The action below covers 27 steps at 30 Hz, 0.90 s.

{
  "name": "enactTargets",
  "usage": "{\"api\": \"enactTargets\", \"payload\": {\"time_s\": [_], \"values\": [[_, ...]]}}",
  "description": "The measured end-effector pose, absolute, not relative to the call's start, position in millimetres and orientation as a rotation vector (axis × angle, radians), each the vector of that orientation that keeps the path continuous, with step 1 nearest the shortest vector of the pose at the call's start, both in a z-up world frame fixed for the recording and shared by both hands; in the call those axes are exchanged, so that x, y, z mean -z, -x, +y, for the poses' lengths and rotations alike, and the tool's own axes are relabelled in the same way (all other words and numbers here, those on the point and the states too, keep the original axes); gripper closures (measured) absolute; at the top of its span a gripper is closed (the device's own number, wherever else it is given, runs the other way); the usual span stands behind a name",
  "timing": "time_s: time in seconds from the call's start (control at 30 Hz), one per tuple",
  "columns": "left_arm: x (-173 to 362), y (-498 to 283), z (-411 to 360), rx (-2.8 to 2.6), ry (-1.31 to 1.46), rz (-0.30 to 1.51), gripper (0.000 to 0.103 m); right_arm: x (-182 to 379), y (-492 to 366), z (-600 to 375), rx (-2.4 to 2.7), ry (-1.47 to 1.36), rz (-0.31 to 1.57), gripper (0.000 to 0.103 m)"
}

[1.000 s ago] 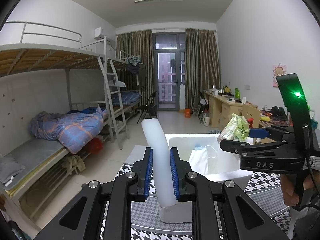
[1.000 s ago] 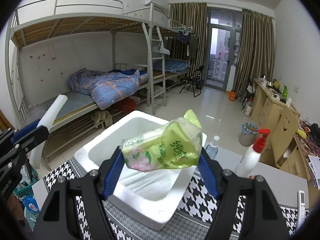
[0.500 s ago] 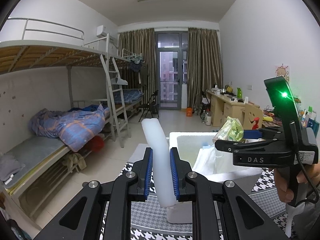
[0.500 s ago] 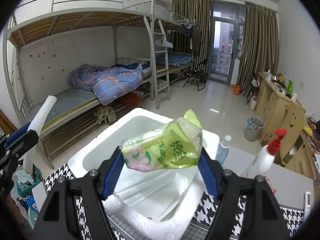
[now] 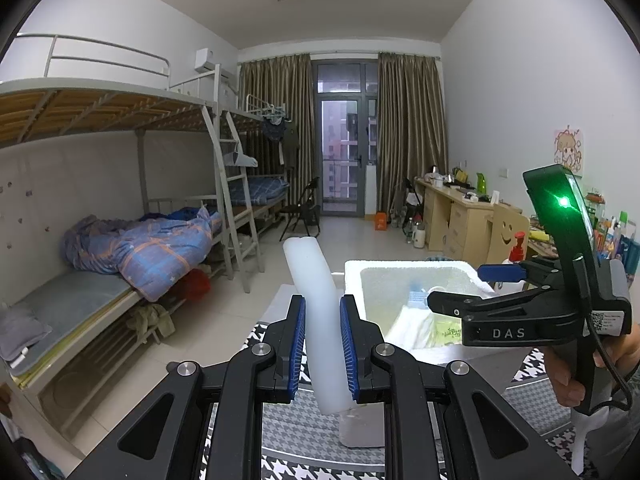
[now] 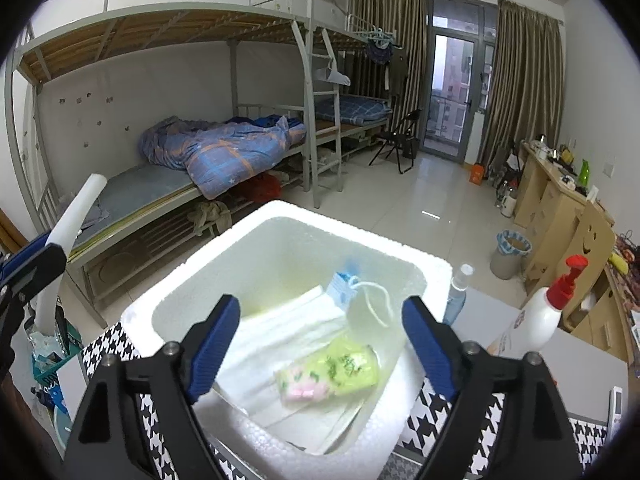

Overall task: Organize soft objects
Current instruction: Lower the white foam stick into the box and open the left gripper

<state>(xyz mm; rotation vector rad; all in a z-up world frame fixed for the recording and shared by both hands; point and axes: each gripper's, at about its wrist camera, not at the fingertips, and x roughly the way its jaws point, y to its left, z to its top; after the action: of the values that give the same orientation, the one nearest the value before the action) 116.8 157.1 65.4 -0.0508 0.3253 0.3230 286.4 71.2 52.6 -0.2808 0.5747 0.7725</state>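
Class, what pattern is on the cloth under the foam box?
Black-and-white houndstooth cloth, clearest in the right wrist view.

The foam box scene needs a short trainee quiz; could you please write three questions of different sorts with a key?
1. True or false: the green tissue pack lies inside the foam box.
2. What is the left gripper shut on?
A. white foam tube
B. pump bottle
C. face masks
3. Fill in: nothing is between the jaws of the right gripper, which are ____.

Key: 1 true; 2 A; 3 opening.
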Motion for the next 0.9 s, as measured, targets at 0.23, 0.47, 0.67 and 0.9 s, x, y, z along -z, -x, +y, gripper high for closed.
{"api": "enactTargets", "payload": {"time_s": [0.23, 0.47, 0.67, 0.9], "values": [[-65, -119, 159, -0.309, 0.049, 0.322, 0.084, -57, -287, 62, -0.761, 0.262, 0.570, 0.016], [-70, -127, 158, -0.276, 0.041, 0.318, 0.084, -61, -291, 51, -0.732, 0.237, 0.569, 0.016], [-72, -136, 153, -0.236, 0.030, 0.327, 0.084, -61, -292, 39, -0.711, 0.217, 0.574, 0.016], [-74, -146, 149, -0.200, 0.019, 0.333, 0.084, -65, -289, 25, -0.683, 0.205, 0.555, 0.016]]}}
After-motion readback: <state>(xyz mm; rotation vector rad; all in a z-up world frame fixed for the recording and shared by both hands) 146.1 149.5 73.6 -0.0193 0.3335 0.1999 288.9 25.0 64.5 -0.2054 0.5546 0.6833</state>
